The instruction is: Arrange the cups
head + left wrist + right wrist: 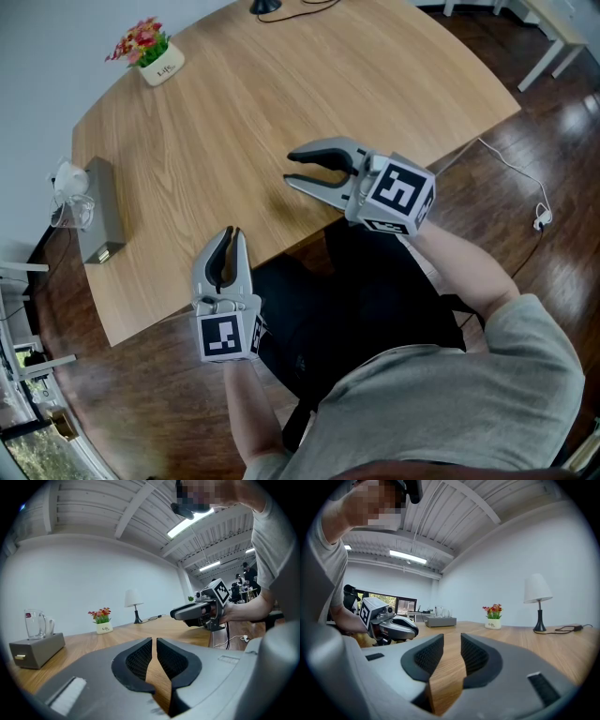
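Observation:
Clear glass cups (67,178) stand on one end of a grey box (99,211) at the table's left edge, far from both grippers. In the left gripper view a handled glass cup (35,623) tops that box; in the right gripper view the cups (439,611) look small and distant. My left gripper (232,232) hovers over the near table edge, its tips together and nothing held (154,641). The right gripper (291,169) hangs over the table to its right, jaws apart and empty (451,637).
A white pot of red flowers (155,58) sits at the far left corner. A lamp base (265,7) with a black cord stands at the far edge. The wooden table (281,84) ends just in front of me. A white cable (525,187) lies on the floor at right.

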Demonstrator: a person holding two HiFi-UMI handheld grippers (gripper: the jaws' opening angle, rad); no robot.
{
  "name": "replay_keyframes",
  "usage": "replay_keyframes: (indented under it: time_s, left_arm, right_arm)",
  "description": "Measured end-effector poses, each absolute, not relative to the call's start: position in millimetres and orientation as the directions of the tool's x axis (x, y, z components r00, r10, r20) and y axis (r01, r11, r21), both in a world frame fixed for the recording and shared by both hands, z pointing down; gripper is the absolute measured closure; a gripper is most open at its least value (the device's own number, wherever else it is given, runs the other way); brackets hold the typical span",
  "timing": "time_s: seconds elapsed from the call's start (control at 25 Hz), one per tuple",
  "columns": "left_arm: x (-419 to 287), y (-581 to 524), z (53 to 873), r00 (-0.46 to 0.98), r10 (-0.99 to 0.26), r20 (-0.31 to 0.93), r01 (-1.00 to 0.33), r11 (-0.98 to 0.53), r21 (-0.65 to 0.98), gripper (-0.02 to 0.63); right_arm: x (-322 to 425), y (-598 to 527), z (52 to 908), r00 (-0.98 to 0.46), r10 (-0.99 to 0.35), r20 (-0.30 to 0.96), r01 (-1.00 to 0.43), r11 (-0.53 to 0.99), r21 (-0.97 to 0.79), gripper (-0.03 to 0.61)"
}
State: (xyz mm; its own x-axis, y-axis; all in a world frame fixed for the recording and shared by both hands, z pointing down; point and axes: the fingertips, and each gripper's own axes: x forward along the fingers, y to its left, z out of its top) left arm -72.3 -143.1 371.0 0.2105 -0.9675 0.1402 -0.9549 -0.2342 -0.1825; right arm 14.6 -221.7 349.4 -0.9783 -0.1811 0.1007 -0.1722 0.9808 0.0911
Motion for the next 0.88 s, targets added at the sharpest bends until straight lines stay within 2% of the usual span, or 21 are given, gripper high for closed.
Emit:
replay_keyframes:
  time_s: [0.88]
  left_arm:
    - [-68.1,-143.2,373.5,0.214,-0.965,0.150,-0.945,-0.243,-0.218,0.577]
  right_arm:
    - [14.6,-221.3,350.0,-0.980,-0.171,0.100,-0.163,0.983,0.088,0.469]
